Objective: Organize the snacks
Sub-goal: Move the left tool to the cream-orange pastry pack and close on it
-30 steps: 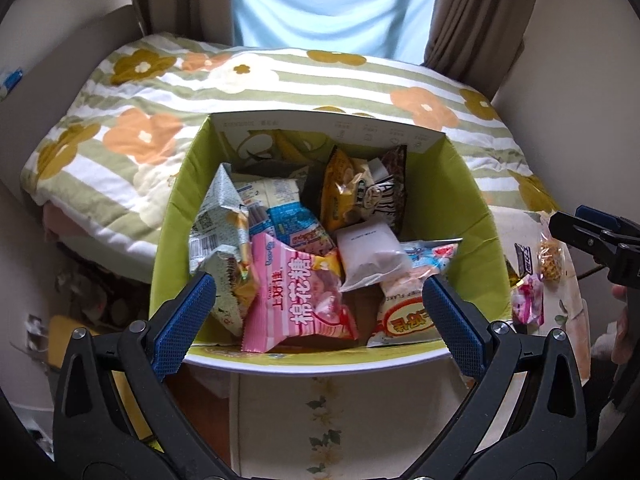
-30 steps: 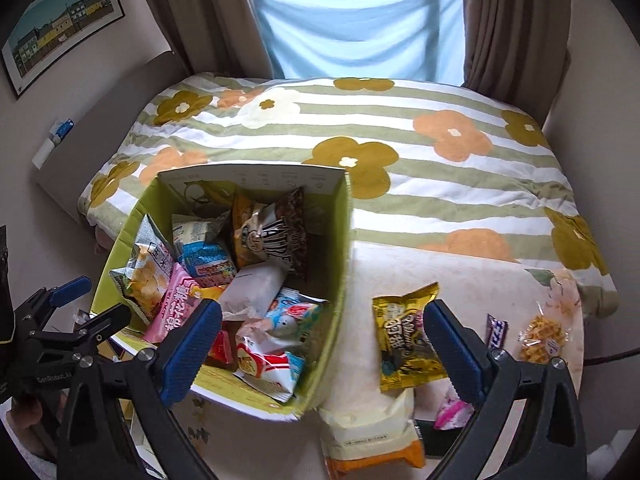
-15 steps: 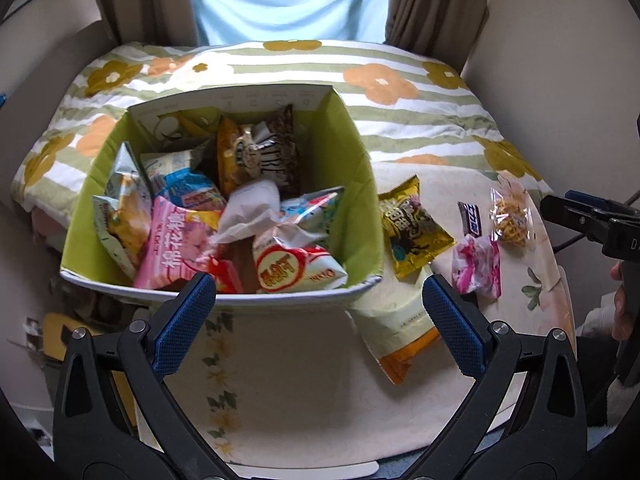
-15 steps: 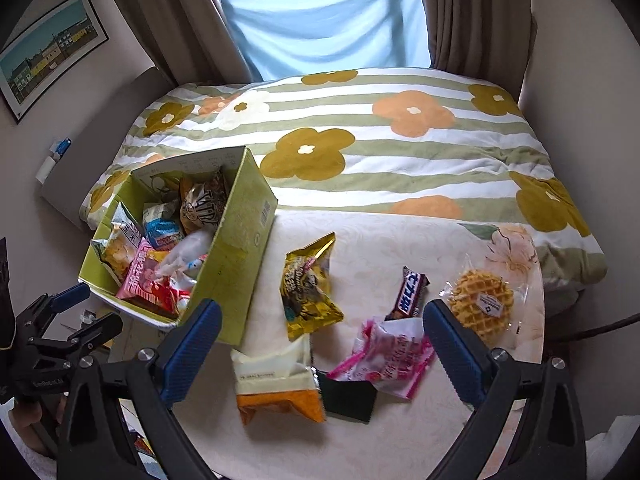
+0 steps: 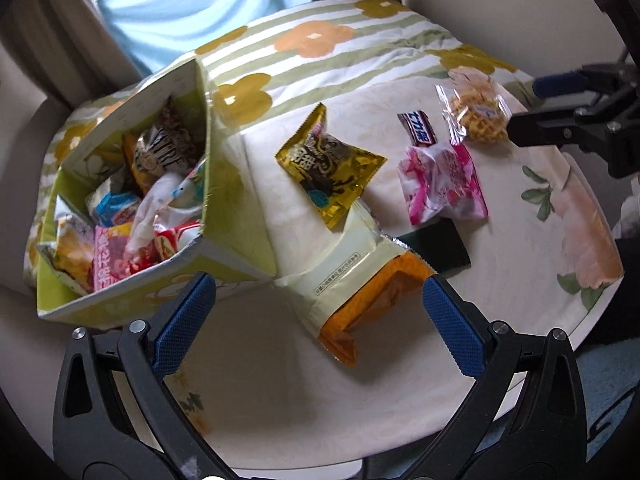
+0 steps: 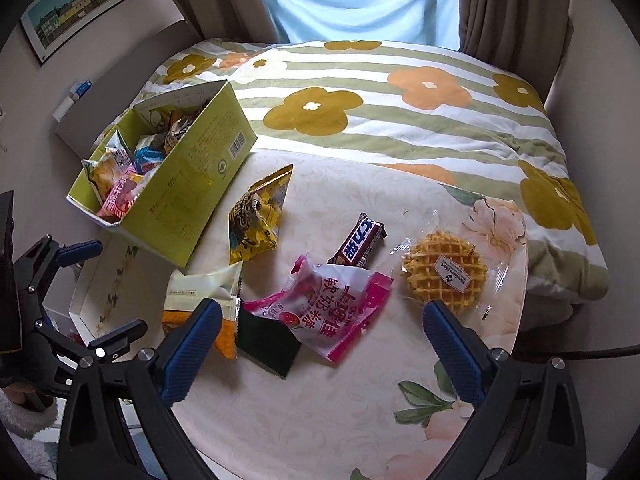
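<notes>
A green box (image 5: 236,216) (image 6: 192,184) full of snack packets stands at the table's left. Loose on the table lie a cream and orange bag (image 5: 352,276) (image 6: 200,296), a yellow packet (image 5: 332,164) (image 6: 256,220), a pink packet (image 5: 444,180) (image 6: 332,304), a chocolate bar (image 5: 418,130) (image 6: 358,246), a wrapped waffle (image 5: 476,114) (image 6: 444,272) and a dark green packet (image 5: 438,250) (image 6: 268,344). My left gripper (image 5: 320,320) is open and empty above the cream bag. My right gripper (image 6: 320,344) is open and empty above the pink packet.
The round table (image 6: 320,420) has a floral cloth, and its near edge is close. A bed with a flowered striped quilt (image 6: 400,96) lies behind it. A window with curtains (image 6: 360,0) is beyond. The right gripper also shows in the left wrist view (image 5: 532,106), by the waffle.
Both grippers have swung right, away from the box and over the loose snacks. Both stay open and empty.
</notes>
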A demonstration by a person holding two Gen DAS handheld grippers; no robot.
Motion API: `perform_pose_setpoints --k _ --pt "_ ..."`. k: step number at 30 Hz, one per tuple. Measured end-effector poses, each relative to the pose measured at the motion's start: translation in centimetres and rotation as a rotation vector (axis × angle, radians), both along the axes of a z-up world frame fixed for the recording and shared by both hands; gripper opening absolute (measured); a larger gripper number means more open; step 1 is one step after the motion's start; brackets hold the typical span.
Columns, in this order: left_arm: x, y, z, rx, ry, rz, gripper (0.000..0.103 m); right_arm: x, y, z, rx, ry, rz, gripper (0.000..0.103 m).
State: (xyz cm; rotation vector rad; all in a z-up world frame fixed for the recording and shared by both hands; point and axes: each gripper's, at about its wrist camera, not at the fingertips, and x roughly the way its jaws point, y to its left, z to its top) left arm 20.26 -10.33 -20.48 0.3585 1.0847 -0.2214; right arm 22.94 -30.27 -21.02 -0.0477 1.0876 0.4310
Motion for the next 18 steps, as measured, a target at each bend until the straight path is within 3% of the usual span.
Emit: perform_pose_setpoints --k 9,18 --pt "0.9 -3.5 -4.4 0.11 0.08 -0.231 0.103 0.9 0.5 -3.3 -0.056 0.005 0.096 0.1" --pt "2.5 -3.5 -7.3 0.11 0.175 -0.282 0.103 1.0 1.4 -6.6 -0.09 0.022 0.179 0.1"
